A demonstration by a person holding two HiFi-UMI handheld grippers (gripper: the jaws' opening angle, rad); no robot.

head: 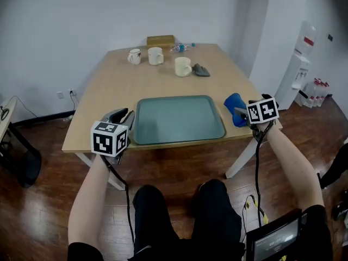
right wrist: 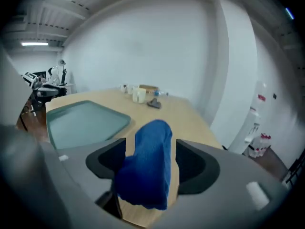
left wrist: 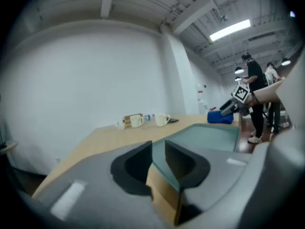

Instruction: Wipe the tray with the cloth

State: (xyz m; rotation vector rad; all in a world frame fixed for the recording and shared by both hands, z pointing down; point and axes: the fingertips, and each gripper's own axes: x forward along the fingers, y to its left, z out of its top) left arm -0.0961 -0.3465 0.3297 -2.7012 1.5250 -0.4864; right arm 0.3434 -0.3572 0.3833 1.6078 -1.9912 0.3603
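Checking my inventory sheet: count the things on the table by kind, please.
Mugs: 3
Tray: 1
Blue cloth: 1
Bottle: 1
Box: 1
Dark grey item: 1
Total: 8

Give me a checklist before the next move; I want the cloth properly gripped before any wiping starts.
1. Cloth between the fingers of the right gripper: ok.
2. Those fingers closed on the cloth: not ok, they stand wide apart.
3. Tray rim between the fingers of the left gripper: ok.
4. Left grip firm on the rim: cannot tell.
5. Tray surface bare: ok.
6. Mugs apart from the tray: ok, well beyond its far side.
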